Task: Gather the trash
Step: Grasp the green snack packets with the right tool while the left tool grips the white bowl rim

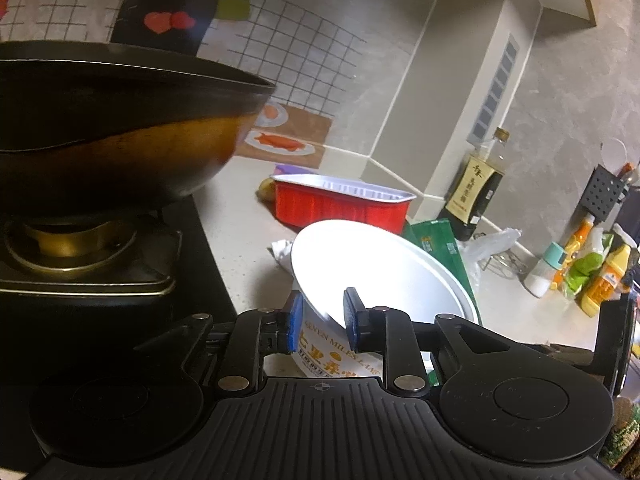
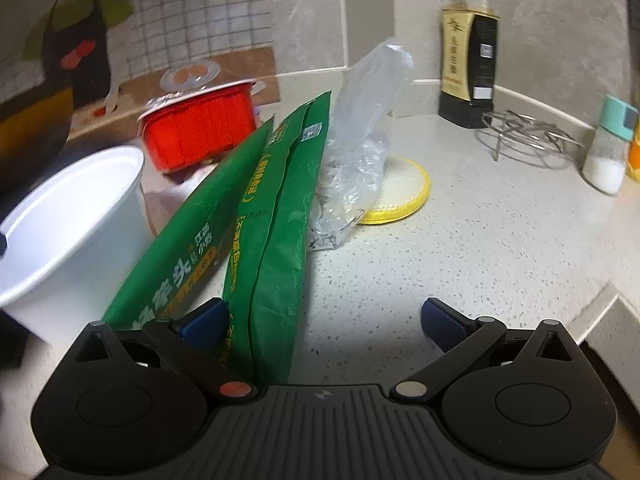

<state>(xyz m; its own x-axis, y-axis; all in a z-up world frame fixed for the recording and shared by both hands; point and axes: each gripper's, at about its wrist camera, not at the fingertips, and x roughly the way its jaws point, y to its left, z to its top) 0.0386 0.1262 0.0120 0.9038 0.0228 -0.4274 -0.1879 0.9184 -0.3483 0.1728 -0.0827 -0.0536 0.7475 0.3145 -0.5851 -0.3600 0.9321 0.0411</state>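
A white paper bowl (image 1: pixel 380 264) with printed sides stands tilted on the speckled counter. Its rim runs slantwise between the blue pads of my left gripper (image 1: pixel 324 320), whose jaws stand apart, wider than the thin wall. In the right wrist view the same bowl (image 2: pixel 68 208) is at the far left. Beside it lie two green snack packets (image 2: pixel 272 208), propped up and leaning. My right gripper (image 2: pixel 322 318) is wide open; the packets' near end lies just inside its left finger, unpressed. A crumpled clear plastic bag (image 2: pixel 360 132) and a red foil tray (image 2: pixel 200 132) sit behind.
A dark wok (image 1: pixel 100 128) on a gas burner (image 1: pixel 72 248) crowds the left. A soy sauce bottle (image 2: pixel 468 60), wire trivet (image 2: pixel 528 136), salt shaker (image 2: pixel 608 148) and yellow round pad (image 2: pixel 404 188) stand along the back wall. The counter's edge (image 2: pixel 600 312) drops off at right.
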